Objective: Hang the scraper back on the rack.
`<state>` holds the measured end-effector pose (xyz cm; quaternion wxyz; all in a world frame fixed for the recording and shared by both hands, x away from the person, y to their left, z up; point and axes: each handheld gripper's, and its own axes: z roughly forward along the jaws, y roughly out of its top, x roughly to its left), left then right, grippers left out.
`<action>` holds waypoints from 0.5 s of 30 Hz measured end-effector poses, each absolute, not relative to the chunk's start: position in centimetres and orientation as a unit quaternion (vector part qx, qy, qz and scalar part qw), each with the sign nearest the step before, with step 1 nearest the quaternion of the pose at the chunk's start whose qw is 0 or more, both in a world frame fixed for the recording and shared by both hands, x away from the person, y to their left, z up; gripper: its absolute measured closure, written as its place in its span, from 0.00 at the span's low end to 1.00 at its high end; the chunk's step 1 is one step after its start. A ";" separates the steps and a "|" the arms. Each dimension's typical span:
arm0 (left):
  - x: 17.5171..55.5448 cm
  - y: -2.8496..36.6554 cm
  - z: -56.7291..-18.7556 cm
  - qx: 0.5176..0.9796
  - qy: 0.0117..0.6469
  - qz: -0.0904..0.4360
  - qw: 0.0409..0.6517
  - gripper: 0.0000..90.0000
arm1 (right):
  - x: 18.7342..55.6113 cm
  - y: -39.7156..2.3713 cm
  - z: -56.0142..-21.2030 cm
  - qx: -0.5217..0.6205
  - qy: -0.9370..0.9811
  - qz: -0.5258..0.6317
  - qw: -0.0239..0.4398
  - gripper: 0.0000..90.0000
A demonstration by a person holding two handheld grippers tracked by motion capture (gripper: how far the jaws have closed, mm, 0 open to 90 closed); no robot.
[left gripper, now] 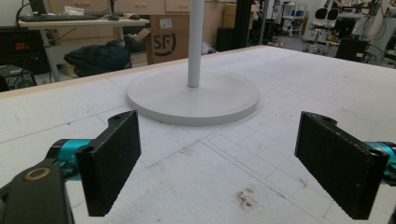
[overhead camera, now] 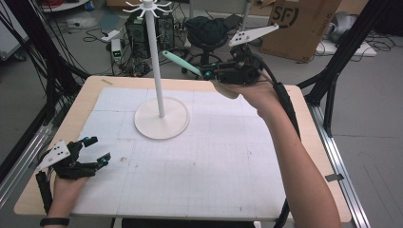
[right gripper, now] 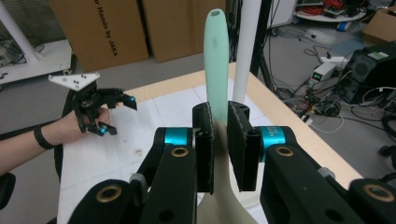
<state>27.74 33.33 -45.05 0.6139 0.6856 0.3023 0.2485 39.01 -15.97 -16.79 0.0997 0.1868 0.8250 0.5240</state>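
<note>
A white stand with a round base (overhead camera: 162, 124) (left gripper: 193, 96) and a tall pole (overhead camera: 156, 61) (left gripper: 195, 42) (right gripper: 246, 51) topped by hooks (overhead camera: 148, 8) rises at the table's middle back. My right gripper (overhead camera: 207, 74) (right gripper: 219, 144) is raised to the right of the pole, shut on a utensil with a mint-green handle (overhead camera: 182, 62) (right gripper: 216, 60) and a cream end (overhead camera: 226, 90) (right gripper: 222, 205). The handle points toward the pole. My left gripper (overhead camera: 96, 149) (left gripper: 217, 168) rests open near the table's front left corner, nothing between its jaws; the right gripper view has it too (right gripper: 112, 116).
A white gridded mat (overhead camera: 199, 161) covers the wooden table (overhead camera: 90, 90). Cardboard boxes (overhead camera: 299, 23) (right gripper: 100, 28), a black chair (overhead camera: 206, 31) and cables lie on the floor beyond the far edge. Black frame legs (overhead camera: 342, 52) stand at the right.
</note>
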 end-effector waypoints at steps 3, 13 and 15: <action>27.7 33.3 -45.0 0.686 0.302 0.248 0.614 0.17 | 39.0 -16.1 -15.7 0.188 0.823 0.526 0.102 0.91; 27.7 33.3 -45.1 0.686 0.302 0.248 0.614 0.17 | 39.1 -16.4 -13.5 0.188 0.818 0.533 0.111 0.91; 27.8 33.3 -45.1 0.686 0.302 0.248 0.614 0.17 | 39.1 -16.3 -13.1 0.188 0.818 0.532 0.112 0.91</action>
